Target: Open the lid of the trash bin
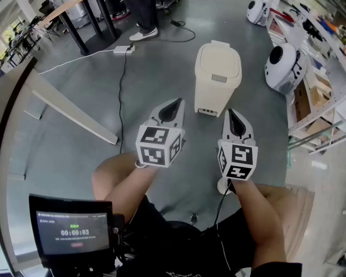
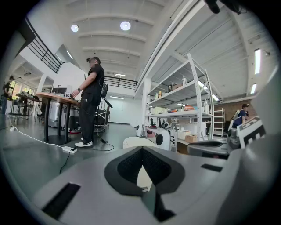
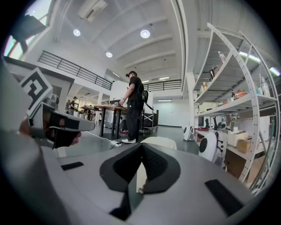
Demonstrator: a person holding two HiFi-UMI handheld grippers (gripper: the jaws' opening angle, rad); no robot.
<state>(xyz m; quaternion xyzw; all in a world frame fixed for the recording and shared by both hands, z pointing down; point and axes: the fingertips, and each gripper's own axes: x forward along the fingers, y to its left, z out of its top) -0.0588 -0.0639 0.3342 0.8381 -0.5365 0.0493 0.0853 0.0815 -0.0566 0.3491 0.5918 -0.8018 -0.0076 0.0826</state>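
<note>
A cream trash bin (image 1: pixel 217 78) stands on the grey floor ahead of me, its lid down. Both grippers hover short of it and touch nothing. The left gripper (image 1: pixel 174 104) points at the bin's near left side with its jaws shut and empty. To its right, the right gripper (image 1: pixel 232 113) sits just below the bin's front right corner, also shut and empty. In the left gripper view the bin (image 2: pixel 134 142) shows past the tips of the left gripper (image 2: pixel 141 149). In the right gripper view the bin (image 3: pixel 160 141) rises behind the tips of the right gripper (image 3: pixel 141 146).
A person (image 1: pixel 145 16) stands by a table at the back, with a power strip (image 1: pixel 123 50) and a cable (image 1: pixel 122 81) on the floor. White rounded machines (image 1: pixel 282 67) and shelving (image 1: pixel 319 81) line the right. A long plank (image 1: pixel 70 111) lies at left.
</note>
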